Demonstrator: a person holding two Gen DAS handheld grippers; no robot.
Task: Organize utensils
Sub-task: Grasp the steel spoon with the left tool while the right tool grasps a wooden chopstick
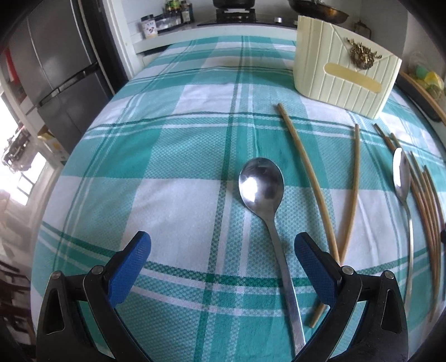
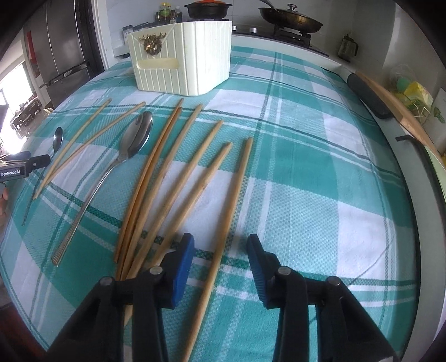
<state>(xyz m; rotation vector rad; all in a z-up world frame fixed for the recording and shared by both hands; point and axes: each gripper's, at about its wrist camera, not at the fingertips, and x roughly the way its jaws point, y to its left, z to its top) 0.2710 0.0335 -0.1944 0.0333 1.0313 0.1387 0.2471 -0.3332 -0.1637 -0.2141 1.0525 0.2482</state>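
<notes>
covering the table, a teal checked cloth (image 1: 172, 156) faces a stove (image 2: 292, 30).

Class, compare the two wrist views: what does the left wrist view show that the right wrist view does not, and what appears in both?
Only the left wrist view: the left gripper seen from behind, jaws open astride the nearer spoon's handle.

Only the right wrist view: the right gripper, open over a chopstick, and a lidded pan.

Both: the cream utensil holder, both spoons, the chopsticks, the checked tablecloth.
</notes>
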